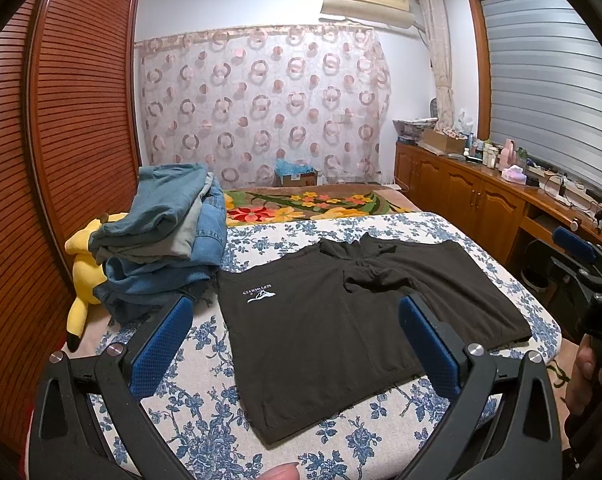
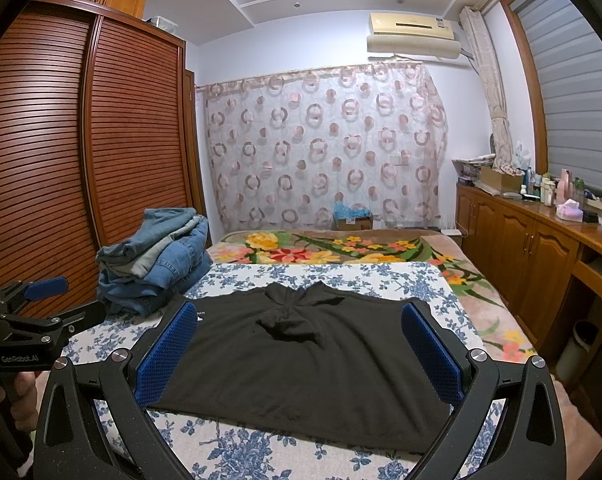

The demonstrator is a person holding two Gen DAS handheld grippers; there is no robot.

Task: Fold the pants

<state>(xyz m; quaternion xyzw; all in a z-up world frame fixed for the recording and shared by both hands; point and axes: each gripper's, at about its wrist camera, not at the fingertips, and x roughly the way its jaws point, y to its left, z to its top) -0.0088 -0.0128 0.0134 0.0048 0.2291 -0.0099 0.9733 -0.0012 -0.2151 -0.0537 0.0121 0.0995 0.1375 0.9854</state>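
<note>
Just soft black pants (image 1: 341,320), flat on blue-flowered cloth (image 1: 205,420).

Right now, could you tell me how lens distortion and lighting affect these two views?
Left wrist view: fisheye bows the wardrobe, dark vignette in the corners; the black pants read flat, their folds hard to see. Right wrist view: same bowing, even indoor light, no glare.

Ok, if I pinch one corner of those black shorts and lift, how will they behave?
The black shorts lie limp and flat, bunched at the crotch, so they will probably drape and sag rather than hold shape. The fabric looks thin, so likely light. On the floral sheet a push would probably wrinkle them, not slide them. Both the left gripper and right gripper are open.
</note>
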